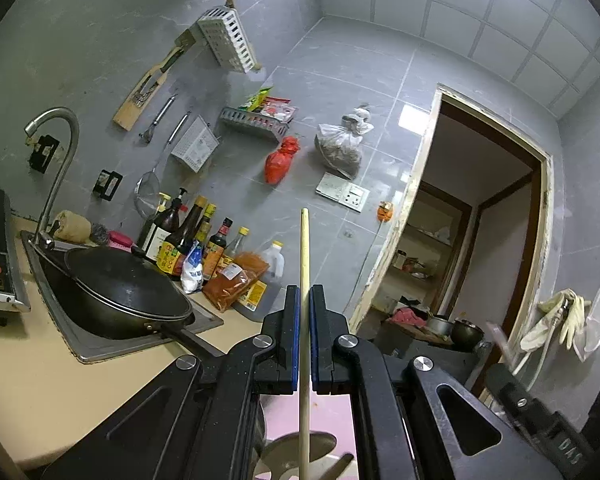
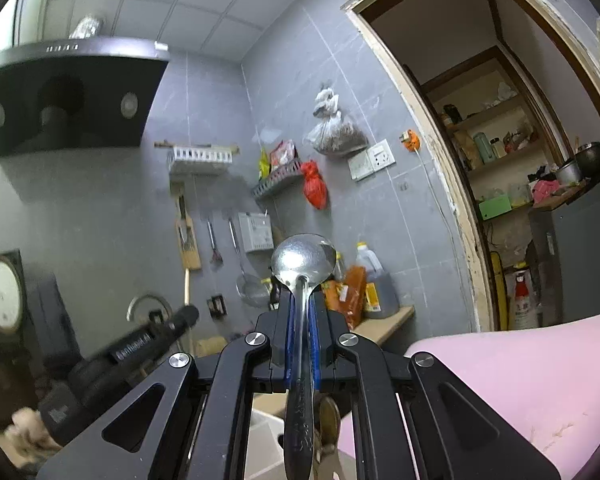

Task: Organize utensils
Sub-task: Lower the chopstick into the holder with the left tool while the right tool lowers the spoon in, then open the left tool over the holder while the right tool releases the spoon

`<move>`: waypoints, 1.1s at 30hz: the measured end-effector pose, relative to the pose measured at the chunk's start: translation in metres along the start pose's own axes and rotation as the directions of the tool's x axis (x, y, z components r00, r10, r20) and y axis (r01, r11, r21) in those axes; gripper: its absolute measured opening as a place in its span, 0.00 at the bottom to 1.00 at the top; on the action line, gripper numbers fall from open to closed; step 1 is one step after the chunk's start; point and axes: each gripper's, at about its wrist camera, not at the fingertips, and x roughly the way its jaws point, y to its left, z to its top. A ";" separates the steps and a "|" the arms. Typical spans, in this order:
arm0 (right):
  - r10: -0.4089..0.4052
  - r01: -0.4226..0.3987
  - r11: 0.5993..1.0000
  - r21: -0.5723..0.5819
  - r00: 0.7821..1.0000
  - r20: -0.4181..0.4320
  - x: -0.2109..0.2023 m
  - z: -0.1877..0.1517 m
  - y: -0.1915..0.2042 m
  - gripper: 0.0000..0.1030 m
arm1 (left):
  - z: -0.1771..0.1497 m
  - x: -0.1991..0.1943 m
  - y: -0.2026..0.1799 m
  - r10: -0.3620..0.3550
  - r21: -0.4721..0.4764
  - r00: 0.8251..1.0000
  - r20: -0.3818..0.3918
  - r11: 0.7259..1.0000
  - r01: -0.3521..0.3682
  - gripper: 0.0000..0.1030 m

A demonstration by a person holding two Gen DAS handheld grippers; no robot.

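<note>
In the left wrist view, the left tool [image 1: 304, 292] was clamped on a wooden chopstick [image 1: 304, 248] — it pointed straight ahead, past the tips. In the right wrist view, the right tool [image 2: 303, 300] was clamped on a metal spoon [image 2: 304, 258] — bowl out front, handle running back.

1. White lettering, apparently "GenRobot.AI", runs along the black handle of the left tongs [image 2: 138, 346], blurred in the right wrist view.
2. The bottle labels [image 1: 168, 254] on the tabletop are too small to read.
</note>
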 end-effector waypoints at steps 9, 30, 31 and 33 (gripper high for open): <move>-0.027 0.025 0.999 -0.024 0.998 -0.058 0.000 -0.020 -0.002 0.05 | -0.006 0.000 0.006 -0.024 0.000 0.999 -0.038 1.000 0.024 0.02; -0.022 0.022 1.000 -0.004 0.998 -0.065 0.000 -0.023 -0.005 0.11 | -0.013 -0.007 -0.005 -0.065 0.067 0.996 -0.059 0.995 0.069 0.03; -0.021 0.020 1.000 -0.001 0.998 -0.065 0.000 -0.023 -0.005 0.14 | -0.013 -0.008 -0.004 -0.065 0.067 0.996 -0.060 0.995 0.069 0.04; -0.022 0.022 1.000 0.000 0.998 -0.062 0.000 -0.023 -0.005 0.19 | -0.013 -0.007 -0.005 -0.067 0.066 0.996 -0.065 0.995 0.072 0.06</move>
